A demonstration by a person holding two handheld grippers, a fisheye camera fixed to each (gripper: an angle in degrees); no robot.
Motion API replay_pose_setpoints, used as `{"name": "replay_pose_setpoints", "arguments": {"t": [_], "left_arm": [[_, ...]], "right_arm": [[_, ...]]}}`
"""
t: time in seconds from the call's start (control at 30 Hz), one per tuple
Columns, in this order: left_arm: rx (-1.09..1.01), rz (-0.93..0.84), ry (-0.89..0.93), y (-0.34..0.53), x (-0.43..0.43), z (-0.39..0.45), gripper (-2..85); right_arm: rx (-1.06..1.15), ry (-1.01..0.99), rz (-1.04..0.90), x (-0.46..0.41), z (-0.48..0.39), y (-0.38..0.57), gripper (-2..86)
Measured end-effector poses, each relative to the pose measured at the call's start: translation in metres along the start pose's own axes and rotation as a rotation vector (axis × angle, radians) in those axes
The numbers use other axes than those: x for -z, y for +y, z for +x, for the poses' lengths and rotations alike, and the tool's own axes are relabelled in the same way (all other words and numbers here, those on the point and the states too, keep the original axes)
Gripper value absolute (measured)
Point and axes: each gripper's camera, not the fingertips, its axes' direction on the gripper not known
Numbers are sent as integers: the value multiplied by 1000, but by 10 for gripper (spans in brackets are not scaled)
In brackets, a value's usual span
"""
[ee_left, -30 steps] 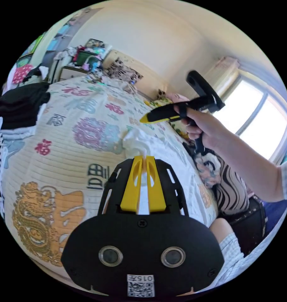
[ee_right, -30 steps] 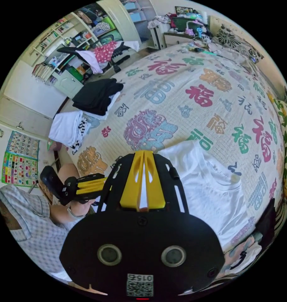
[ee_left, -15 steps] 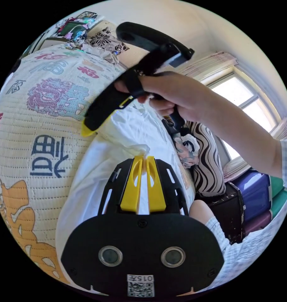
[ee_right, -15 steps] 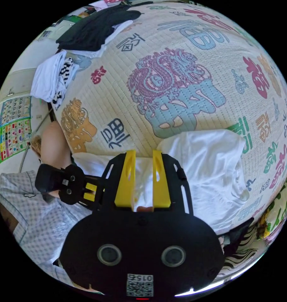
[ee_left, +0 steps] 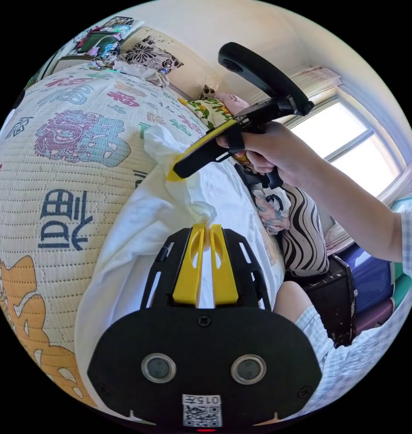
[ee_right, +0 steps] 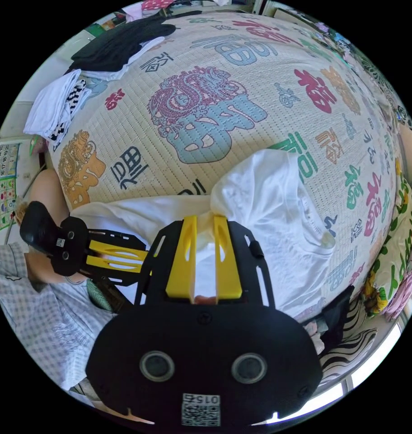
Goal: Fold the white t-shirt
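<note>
White t-shirt cloth is bunched between the nearly closed jaws of the left gripper, which pinches a crumpled edge. The right gripper has its jaws a little apart with white fabric rising between them; whether they press on it I cannot tell. In the left gripper view the right gripper reaches into the same lifted fold, held by a hand. Beyond, the shirt lies spread on the patterned bed cover, near the bed's edge. It looks light, soft and limp, likely to sag and wrinkle, so seams or hems seem the best holds. Folded clothes sit well apart.
</note>
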Motion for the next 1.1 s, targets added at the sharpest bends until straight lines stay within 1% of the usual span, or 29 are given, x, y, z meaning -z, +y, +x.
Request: {"name": "replay_pose_setpoints", "arguments": {"t": [0.1, 0.17, 0.23, 0.27, 0.33, 0.43, 0.5, 0.53, 0.6, 0.67, 0.8, 0.87, 0.93, 1.0, 1.1], "left_arm": [[-4, -6, -4, -3, 5, -2, -4], [-9, -5, -10, -5, 11, -3, -3], [-7, 10, -12, -7, 21, -6, -3], [-3, 37, -17, -8, 31, -8, -3], [13, 93, -42, -13, 53, -13, -3], [74, 236, -129, -23, 104, -35, -4], [174, 350, -187, -29, 142, -66, -4], [198, 370, -196, -31, 149, -75, -4], [274, 401, -196, -39, 168, -109, -5], [316, 384, -195, -44, 171, -129, -5], [409, 332, -185, -41, 165, -160, -4], [441, 340, -169, -34, 164, -168, -3], [484, 376, -150, -25, 165, -176, 0], [520, 420, -119, -17, 166, -183, 3], [530, 393, -149, -20, 166, -179, 10]], "right_arm": [[-1, 14, -7, -2, -2, 13, 9], [-10, -8, 18, 2, -1, 22, -1], [-34, -61, 83, 15, 2, 35, -6], [-40, -74, 101, 20, 3, 38, -6], [-60, -122, 209, 45, 8, 48, -7], [-72, -198, 367, 83, 16, 45, -6], [-50, -222, 419, 101, 15, 32, -4], [-33, -232, 446, 110, 12, 19, -3], [-11, -244, 450, 117, 6, -4, -2], [13, -244, 424, 119, -3, -28, -1], [71, -191, 248, 101, -26, -68, 1], [79, -164, 212, 97, -31, -68, 4], [70, -114, 254, 105, -27, -54, 10], [34, -118, 310, 119, -15, -40, 18], [8, -259, 349, 145, 4, -16, 52]]}}
